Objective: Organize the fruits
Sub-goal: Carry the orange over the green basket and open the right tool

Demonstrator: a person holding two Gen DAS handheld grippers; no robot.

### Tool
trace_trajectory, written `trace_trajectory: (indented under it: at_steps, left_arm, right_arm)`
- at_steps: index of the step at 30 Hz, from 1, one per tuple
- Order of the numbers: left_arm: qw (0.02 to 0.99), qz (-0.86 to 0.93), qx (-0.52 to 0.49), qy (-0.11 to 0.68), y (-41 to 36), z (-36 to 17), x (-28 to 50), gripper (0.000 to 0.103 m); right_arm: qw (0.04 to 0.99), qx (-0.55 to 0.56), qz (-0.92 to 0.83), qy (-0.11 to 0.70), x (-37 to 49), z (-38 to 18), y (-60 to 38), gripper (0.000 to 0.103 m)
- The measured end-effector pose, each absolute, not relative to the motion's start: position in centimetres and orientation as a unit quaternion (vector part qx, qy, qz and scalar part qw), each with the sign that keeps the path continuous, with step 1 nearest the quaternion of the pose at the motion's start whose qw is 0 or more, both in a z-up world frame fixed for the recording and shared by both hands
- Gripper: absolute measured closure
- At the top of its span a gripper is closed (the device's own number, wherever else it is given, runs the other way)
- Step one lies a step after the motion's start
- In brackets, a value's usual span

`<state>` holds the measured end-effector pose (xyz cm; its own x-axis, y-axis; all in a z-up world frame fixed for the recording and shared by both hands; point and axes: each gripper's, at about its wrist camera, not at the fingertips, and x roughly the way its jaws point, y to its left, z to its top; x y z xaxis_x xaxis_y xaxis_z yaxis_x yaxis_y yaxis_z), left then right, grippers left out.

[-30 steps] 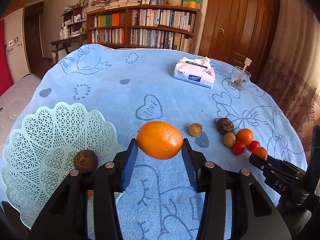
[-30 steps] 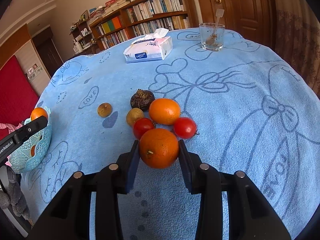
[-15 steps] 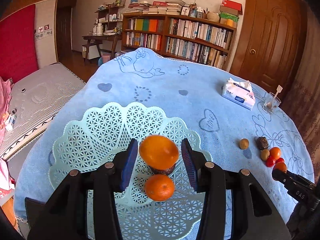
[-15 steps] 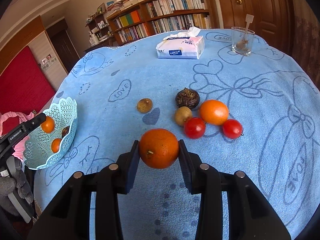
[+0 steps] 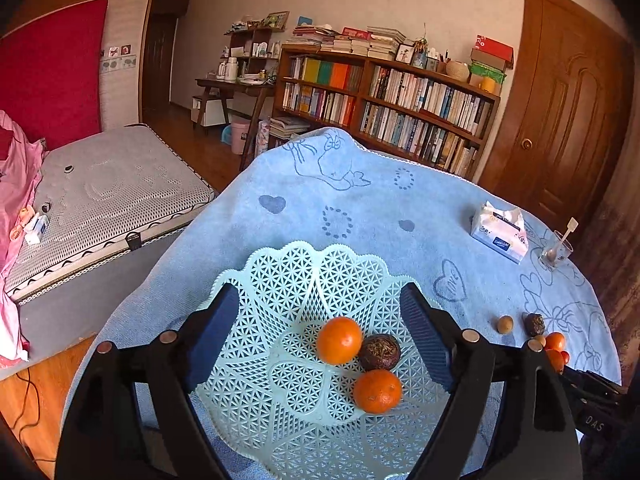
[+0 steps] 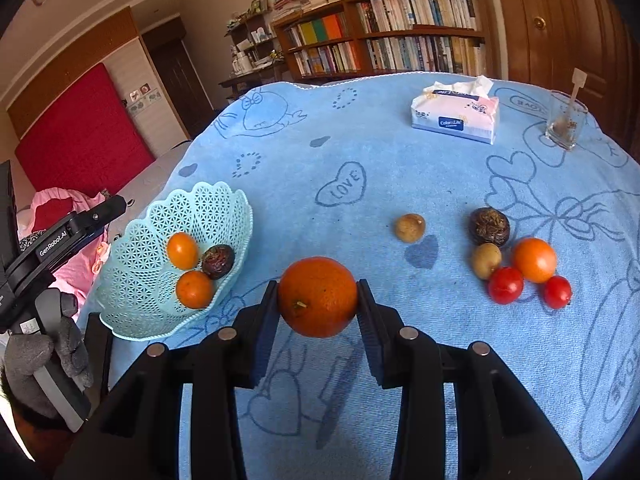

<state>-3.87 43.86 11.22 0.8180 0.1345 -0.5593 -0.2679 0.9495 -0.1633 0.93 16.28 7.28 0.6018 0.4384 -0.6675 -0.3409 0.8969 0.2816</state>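
Two oranges [image 5: 339, 340] and dark wrinkled fruit [image 5: 379, 352] in pale-green lattice plastic basket [image 5: 304, 276]. Left gripper [image 5: 320, 336] above, jaws wide apart, empty. Right gripper [image 6: 318, 300] jaws clamped on large round orange [image 6: 318, 297].

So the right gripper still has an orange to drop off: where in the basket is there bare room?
The basket's left half and far wall are bare. Its right side is crowded: two oranges flank a dark fruit. The orange held by the right gripper fits left of them.
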Motion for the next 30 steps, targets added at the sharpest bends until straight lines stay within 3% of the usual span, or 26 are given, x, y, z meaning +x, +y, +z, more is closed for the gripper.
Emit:
trace_trajectory:
  at_steps: [3,17,30]
  left_arm:
    - [0.947,0.113,-0.125,0.274,44.3,11.6,-4.3,0.012]
    - [0.951,0.118,-0.135,0.253,45.3,13.2,-5.8,0.008]
    - [0.949,0.116,-0.137,0.260,45.1,12.9,-5.4,0.004]
  right_arm:
    - [0.882,0.054,0.253,0.394,0.9,7.6,18.8,0.065]
    - [0.831,0.014,0.368,0.417,-0.6,8.0,29.3,0.064]
    - [0.841,0.041,0.348,0.413,-0.1,7.8,27.5,0.058]
